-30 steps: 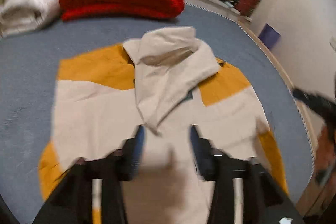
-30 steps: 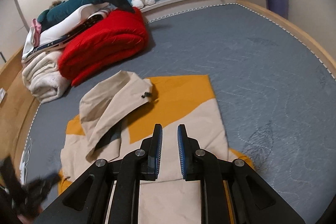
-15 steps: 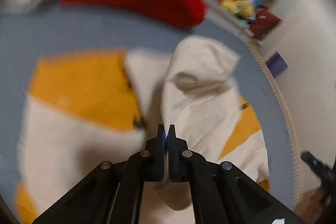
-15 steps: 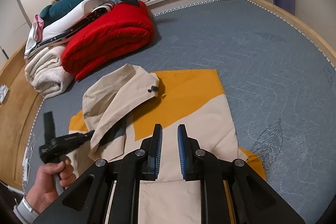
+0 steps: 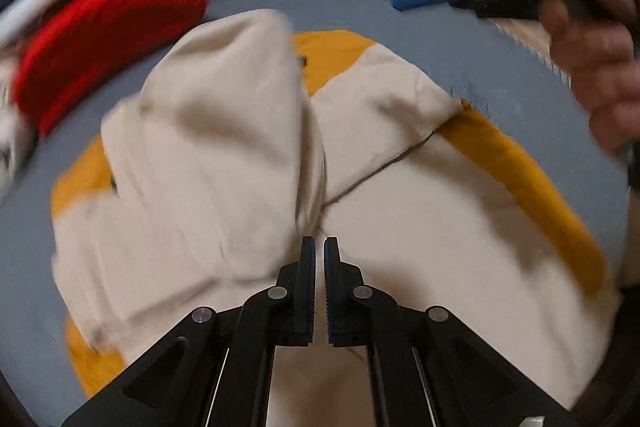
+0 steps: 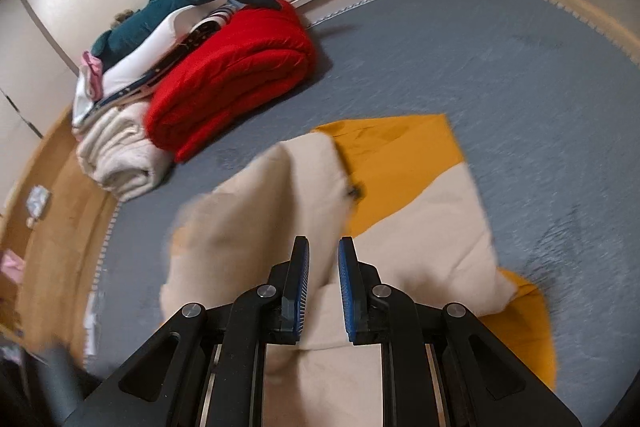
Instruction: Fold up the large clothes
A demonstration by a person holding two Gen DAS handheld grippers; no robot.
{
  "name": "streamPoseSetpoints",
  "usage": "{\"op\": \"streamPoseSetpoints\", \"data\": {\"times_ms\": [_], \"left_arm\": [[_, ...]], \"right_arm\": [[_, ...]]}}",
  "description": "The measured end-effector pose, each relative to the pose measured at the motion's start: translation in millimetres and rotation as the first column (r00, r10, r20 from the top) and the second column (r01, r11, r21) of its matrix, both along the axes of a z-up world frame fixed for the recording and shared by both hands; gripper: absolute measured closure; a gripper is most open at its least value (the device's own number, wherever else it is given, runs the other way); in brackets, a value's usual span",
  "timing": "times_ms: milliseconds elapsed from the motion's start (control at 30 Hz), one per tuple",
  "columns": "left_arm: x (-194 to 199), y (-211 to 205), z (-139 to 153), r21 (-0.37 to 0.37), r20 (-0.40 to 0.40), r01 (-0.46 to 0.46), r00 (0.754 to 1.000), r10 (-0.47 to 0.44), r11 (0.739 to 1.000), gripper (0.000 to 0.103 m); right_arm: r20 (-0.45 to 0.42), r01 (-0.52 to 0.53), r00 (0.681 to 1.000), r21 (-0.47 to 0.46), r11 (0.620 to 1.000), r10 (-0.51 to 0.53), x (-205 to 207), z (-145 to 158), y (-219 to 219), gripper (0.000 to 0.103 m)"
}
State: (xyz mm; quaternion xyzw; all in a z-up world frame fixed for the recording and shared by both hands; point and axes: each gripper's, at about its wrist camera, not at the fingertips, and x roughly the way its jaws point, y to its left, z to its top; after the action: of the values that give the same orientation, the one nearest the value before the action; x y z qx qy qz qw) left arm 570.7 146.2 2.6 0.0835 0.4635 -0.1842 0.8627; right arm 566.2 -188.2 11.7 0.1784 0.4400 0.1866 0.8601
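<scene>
Left gripper (image 5: 319, 247): jaws nearly closed, just parted slightly, nothing visibly pinched. Right gripper (image 6: 323, 247): jaws narrowly apart (just widening), empty, above the cream-and-yellow garment (image 5: 420, 227) on the bed (image 6: 460, 59).

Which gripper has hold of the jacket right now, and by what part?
The left gripper is nearly shut, seemingly pinching the cream fabric of the jacket near the base of the hood; blur prevents certainty. The right gripper is open and holds nothing.

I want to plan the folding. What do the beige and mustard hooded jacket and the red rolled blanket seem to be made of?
Beige and mustard hooded jacket: probably matte woven cotton; soft creases, no sheen. Red rolled blanket: probably padded quilted fabric; thick puffy folds.
</scene>
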Motion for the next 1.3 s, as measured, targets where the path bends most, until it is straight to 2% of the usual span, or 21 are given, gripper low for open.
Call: {"op": "streamPoseSetpoints", "data": {"times_ms": [33, 100, 167, 233, 300, 333, 433, 533, 567, 633, 667, 700, 733, 800, 933, 1000, 1067, 1167, 1233, 1267, 1300], "left_arm": [[0.3, 9.6, 5.3, -0.045, -0.001, -0.036, 0.999, 0.036, 0.998, 0.093], [-1.8, 42.3, 12.1, -0.174, -0.027, -0.137, 0.991, 0.135, 0.975, 0.089], [8.1, 75.2, 8.7, -0.260, -0.065, -0.249, 0.969, 0.240, 0.933, 0.089], [26.7, 110.2, -8.6, -0.308, -0.162, -0.401, 0.916, 0.368, 0.863, 0.089], [42.9, 135.1, -22.3, -0.375, -0.256, -0.469, 0.881, 0.397, 0.800, 0.088], [47.9, 145.7, -33.2, -0.410, -0.314, -0.491, 0.867, 0.387, 0.768, 0.083], [60.8, 161.4, -60.2, -0.437, -0.433, -0.568, 0.812, 0.390, 0.698, 0.077], [61.5, 164.6, -73.3, -0.457, -0.487, -0.607, 0.783, 0.388, 0.651, 0.074], [62.9, 165.1, -77.8, -0.474, -0.504, -0.618, 0.775, 0.382, 0.627, 0.074], [64.9, 164.9, -84.8, -0.500, -0.528, -0.632, 0.764, 0.370, 0.592, 0.074], [63.0, 162.0, -86.5, -0.509, -0.535, -0.639, 0.760, 0.369, 0.577, 0.077], [62.5, 161.8, -85.9, -0.518, -0.537, -0.639, 0.760, 0.366, 0.569, 0.077], [62.6, 160.9, -83.8, -0.525, -0.530, -0.632, 0.767, 0.361, 0.570, 0.081], [63.1, 158.8, -73.6, -0.532, -0.489, -0.605, 0.791, 0.368, 0.593, 0.100], [59.2, 165.5, -30.5, -0.595, -0.334, -0.530, 0.847, 0.414, 0.604, 0.102], [53.6, 171.1, -5.5, -0.618, -0.242, -0.492, 0.861, 0.447, 0.613, 0.102], [51.1, 174.5, 3.2, -0.624, -0.209, -0.481, 0.862, 0.461, 0.616, 0.102], [56.1, 173.5, -23.0, -0.530, -0.287, -0.538, 0.841, 0.458, 0.655, 0.101], [65.8, 163.9, -65.9, -0.359, -0.453, -0.596, 0.784, 0.424, 0.718, 0.099], [64.7, 162.0, -81.8, -0.319, -0.508, -0.615, 0.753, 0.418, 0.721, 0.099], [62.1, 163.8, -86.3, -0.328, -0.520, -0.632, 0.742, 0.424, 0.703, 0.099]], "right_arm": [[-0.012, -0.012, 1.000, 0.015, 1.000, 0.012, -0.2, -2.7, 3.5, 0.078], [-0.046, -0.043, 0.998, 0.049, 0.998, 0.045, 1.2, -11.1, 11.7, 0.061], [-0.063, -0.061, 0.996, 0.058, 0.996, 0.065, 1.1, -17.7, 19.0, 0.055], [-0.085, -0.081, 0.993, 0.061, 0.995, 0.086, 1.6, -26.9, 30.5, 0.053], [-0.111, -0.095, 0.989, 0.062, 0.994, 0.102, 2.6, -37.5, 41.2, 0.052], [-0.124, -0.102, 0.986, 0.064, 0.993, 0.110, 2.8, -42.4, 44.5, 0.052], [-0.166, -0.101, 0.980, 0.072, 0.992, 0.112, 4.4, -58.4, 53.0, 0.052], [-0.177, -0.076, 0.980, 0.079, 0.994, 0.089, 8.0, -66.5, 52.7, 0.052], [-0.176, -0.070, 0.981, 0.081, 0.994, 0.084, 8.8, -67.8, 51.9, 0.053], [-0.171, -0.062, 0.982, 0.093, 0.994, 0.077, 10.3, -72.3, 51.2, 0.067], [-0.173, -0.069, 0.981, 0.103, 0.992, 0.086, 10.7, -74.0, 51.2, 0.085], [-0.174, -0.071, 0.981, 0.115, 0.991, 0.091, 10.9, -75.5, 50.8, 0.091], [-0.171, -0.071, 0.981, 0.123, 0.990, 0.092, 10.9, -75.7, 50.6, 0.092], [-0.151, -0.075, 0.984, 0.123, 0.990, 0.094, 9.9, -72.5, 49.8, 0.101], [-0.074, -0.055, 0.995, 0.190, 0.980, 0.070, 4.7, -54.8, 40.8, 0.103], [-0.026, -0.048, 0.998, 0.239, 0.970, 0.056, 1.3, -42.8, 35.0, 0.103], [0.014, -0.026, 1.000, 0.283, 0.959, 0.023, -2.1, -34.2, 28.5, 0.103], [-0.062, 0.000, 0.998, 0.138, 0.990, 0.009, 3.5, -48.0, 35.8, 0.103], [-0.112, 0.030, 0.994, 0.083, 0.996, -0.021, 5.8, -61.7, 36.6, 0.101], [-0.133, 0.036, 0.991, 0.089, 0.995, -0.024, 7.4, -66.1, 37.1, 0.098], [-0.145, 0.036, 0.989, 0.111, 0.993, -0.020, 8.8, -68.3, 36.7, 0.097]]}}
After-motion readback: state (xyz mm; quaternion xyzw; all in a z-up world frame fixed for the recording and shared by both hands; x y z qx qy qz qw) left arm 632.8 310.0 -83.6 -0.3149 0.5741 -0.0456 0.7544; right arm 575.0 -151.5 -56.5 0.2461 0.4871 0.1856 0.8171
